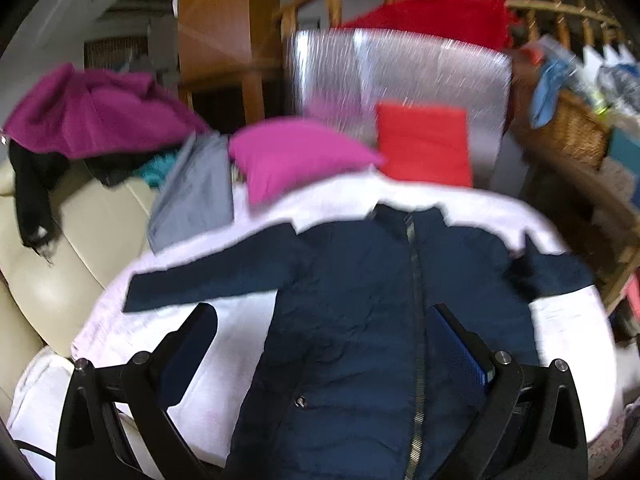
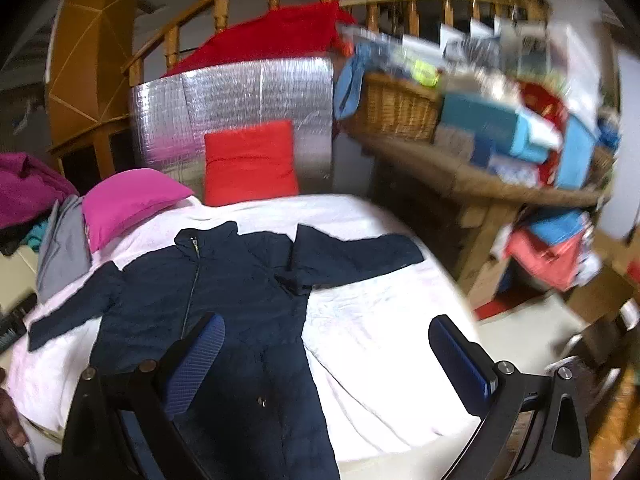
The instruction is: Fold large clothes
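A long navy zip-up jacket (image 1: 360, 320) lies flat and face up on a white sheet (image 1: 224, 344), collar at the far end, both sleeves spread sideways. It also shows in the right wrist view (image 2: 240, 304) on the sheet (image 2: 392, 320). My left gripper (image 1: 320, 344) is open and empty, held above the jacket's lower body. My right gripper (image 2: 328, 344) is open and empty, above the jacket's lower right edge and the bare sheet beside it.
A pink pillow (image 1: 292, 156), a red cushion (image 1: 424, 144) and a folded grey garment (image 1: 196, 196) lie at the sheet's far end. A silver foil panel (image 2: 240, 96) stands behind. A cream sofa (image 1: 60, 264) with purple clothing (image 1: 88, 108) is left. A cluttered table with a wicker basket (image 2: 396, 108) is right.
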Motion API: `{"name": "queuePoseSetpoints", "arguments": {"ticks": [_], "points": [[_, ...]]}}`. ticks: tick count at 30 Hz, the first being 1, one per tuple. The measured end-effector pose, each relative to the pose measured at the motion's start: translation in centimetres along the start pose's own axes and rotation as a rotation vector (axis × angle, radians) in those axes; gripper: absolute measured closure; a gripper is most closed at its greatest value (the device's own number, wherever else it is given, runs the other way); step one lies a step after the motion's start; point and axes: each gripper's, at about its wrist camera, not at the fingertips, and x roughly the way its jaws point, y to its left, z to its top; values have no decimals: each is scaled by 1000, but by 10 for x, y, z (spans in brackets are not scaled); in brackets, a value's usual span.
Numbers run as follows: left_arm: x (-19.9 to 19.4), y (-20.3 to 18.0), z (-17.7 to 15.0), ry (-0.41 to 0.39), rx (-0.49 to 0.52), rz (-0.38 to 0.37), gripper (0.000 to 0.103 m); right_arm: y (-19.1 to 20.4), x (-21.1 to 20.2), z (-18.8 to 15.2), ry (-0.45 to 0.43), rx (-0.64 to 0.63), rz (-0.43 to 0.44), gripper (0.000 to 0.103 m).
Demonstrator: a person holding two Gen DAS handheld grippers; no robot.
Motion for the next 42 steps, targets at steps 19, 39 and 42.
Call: {"name": "queuePoseSetpoints", "arguments": {"ticks": [19,39,42], "points": [[249,-17,-13,296,-19,142,0,-211,403,19,293,729,148,13],[282,-16,-16,442,-43,65,0,-142,382,94,-59,480,164,93],[259,0,2,349,-102,65,0,-98,345,114,-110,397,253,93]]}}
